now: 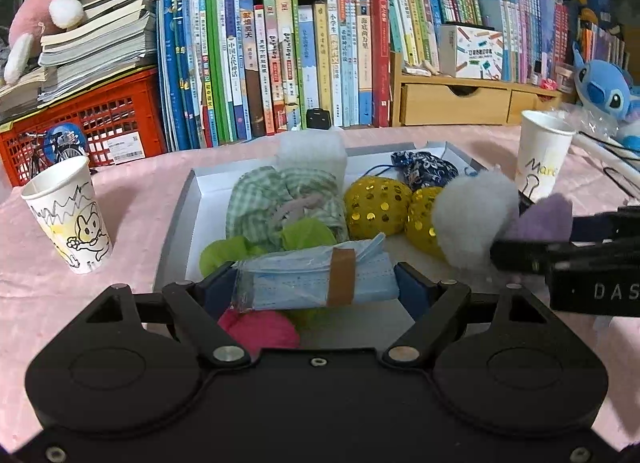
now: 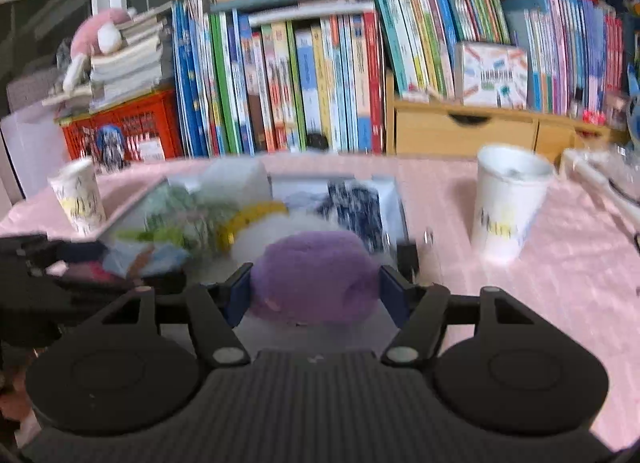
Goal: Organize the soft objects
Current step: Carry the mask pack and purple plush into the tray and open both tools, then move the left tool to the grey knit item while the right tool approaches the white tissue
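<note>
On the pink tablecloth (image 1: 132, 183) before the books (image 1: 280, 63) stands a tray (image 1: 176, 223). Over its near edge our left gripper (image 1: 316, 283) clamps a mask pack (image 1: 316, 281), long axis left-right. Our right gripper (image 2: 314, 287) squeezes a purple pompom (image 2: 316, 275) above the tray.

At frame centre, a green-and-white checked cloth (image 1: 280, 203) lies beside yellow pouches with gold sequins (image 1: 378, 203), a pale blue mask pack (image 1: 316, 279), a white pompom (image 1: 474, 219) and a purple pompom (image 2: 316, 275).

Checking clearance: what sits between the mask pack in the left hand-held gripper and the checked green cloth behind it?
Left wrist view: crumpled lime-green pieces lie between mask pack and cloth.
</note>
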